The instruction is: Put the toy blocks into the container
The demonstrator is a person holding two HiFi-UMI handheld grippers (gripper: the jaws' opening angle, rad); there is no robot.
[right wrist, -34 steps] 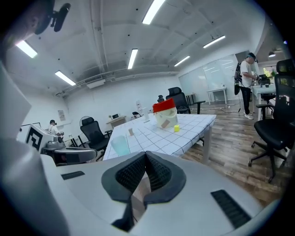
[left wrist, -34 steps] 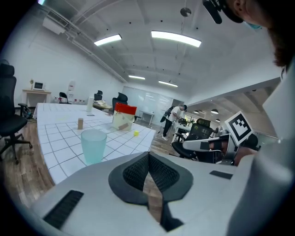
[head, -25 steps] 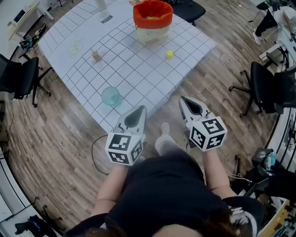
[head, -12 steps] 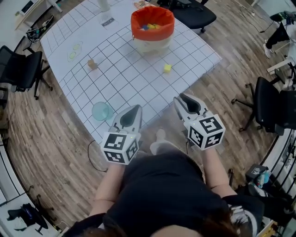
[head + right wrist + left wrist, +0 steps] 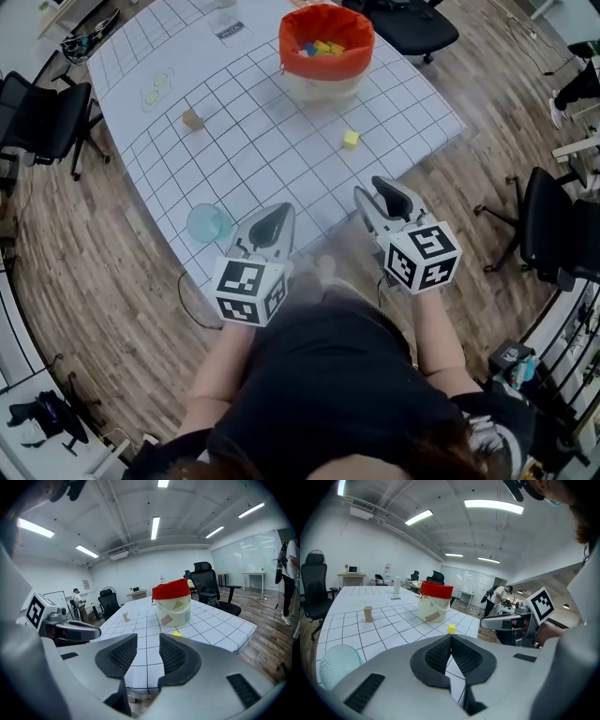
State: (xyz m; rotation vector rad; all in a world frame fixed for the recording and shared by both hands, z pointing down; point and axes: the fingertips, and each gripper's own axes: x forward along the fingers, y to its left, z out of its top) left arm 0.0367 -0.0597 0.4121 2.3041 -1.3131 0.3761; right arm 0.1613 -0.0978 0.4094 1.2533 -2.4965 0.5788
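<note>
A white container (image 5: 325,54) with an orange-red rim stands at the far side of the gridded table (image 5: 253,150), with coloured blocks inside; it also shows in both gripper views (image 5: 432,603) (image 5: 173,603). A yellow block (image 5: 351,139) (image 5: 451,628) (image 5: 176,633) lies on the table ahead of my right gripper (image 5: 382,195). A tan block (image 5: 192,119) (image 5: 368,613) (image 5: 125,617) stands to the left. My left gripper (image 5: 272,225) is shut and empty at the table's near edge. The right gripper's jaws have just been opening, with nothing between them.
A pale teal cup-like object (image 5: 207,223) (image 5: 336,663) sits on the table's near left corner, next to the left gripper. Black office chairs (image 5: 42,127) (image 5: 553,220) stand around the table on the wooden floor. A paper label (image 5: 230,30) lies at the far edge.
Both grippers have moved forward toward the table's near edge. The right gripper's jaws have parted. The container's contents came into view.
</note>
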